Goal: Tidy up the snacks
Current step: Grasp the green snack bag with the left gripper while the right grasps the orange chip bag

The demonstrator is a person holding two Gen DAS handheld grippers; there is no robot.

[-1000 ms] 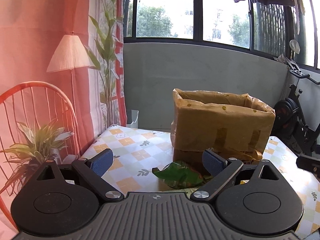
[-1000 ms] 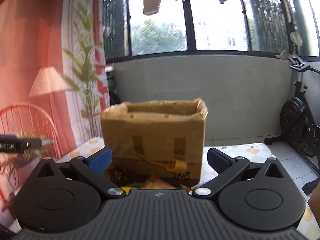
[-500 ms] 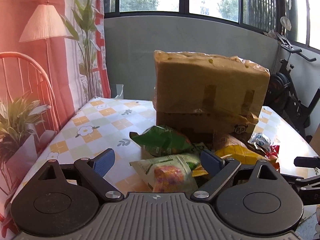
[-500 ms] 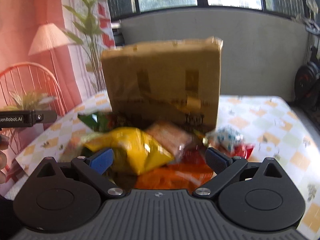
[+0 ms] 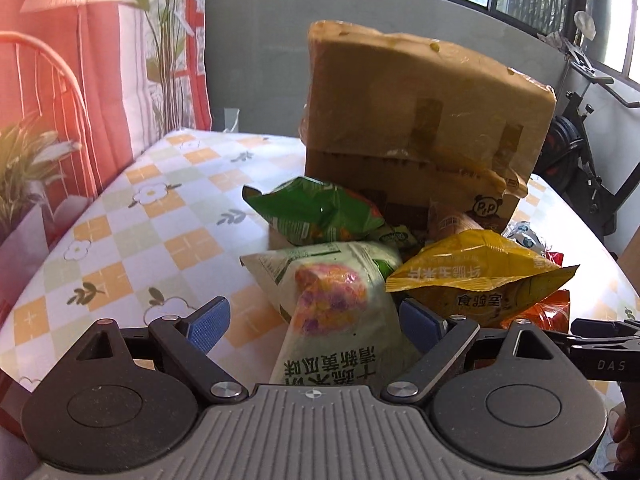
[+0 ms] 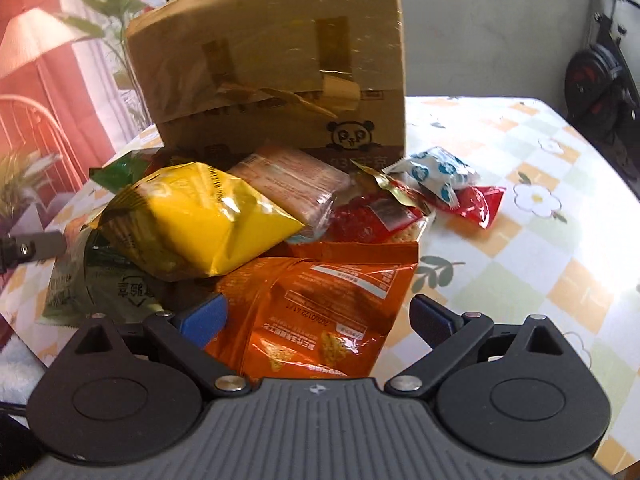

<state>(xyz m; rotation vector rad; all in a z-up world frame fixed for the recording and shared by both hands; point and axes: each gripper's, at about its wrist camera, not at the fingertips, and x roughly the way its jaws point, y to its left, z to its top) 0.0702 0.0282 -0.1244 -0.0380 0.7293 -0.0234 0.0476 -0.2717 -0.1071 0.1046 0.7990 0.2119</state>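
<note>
A heap of snack bags lies on the checkered tablecloth (image 5: 140, 240) in front of a tall cardboard box (image 5: 420, 120). My left gripper (image 5: 316, 320) is open, its fingers on either side of a pale green bag (image 5: 332, 300) without pressing it. Behind that bag lie a dark green bag (image 5: 316, 212) and a yellow bag (image 5: 476, 276). My right gripper (image 6: 318, 312) is open wide over an orange bag (image 6: 320, 300), pads clear of it. The yellow bag (image 6: 192, 220), a clear wafer pack (image 6: 292, 180), a red packet (image 6: 476, 204) and a blue-and-white candy (image 6: 436, 172) lie before the box (image 6: 272, 72).
A printed red backdrop with a lamp and plants hangs at the table's left side (image 5: 60, 80). An exercise bike (image 5: 580, 152) stands beyond the right edge. Bare tablecloth (image 6: 540, 240) spreads right of the heap. Part of the other gripper (image 5: 600, 344) shows at the right edge.
Both grippers have come down and tilted toward the table, so the snack heap now fills the views. Their jaws have narrowed a little. Nothing has been picked up.
</note>
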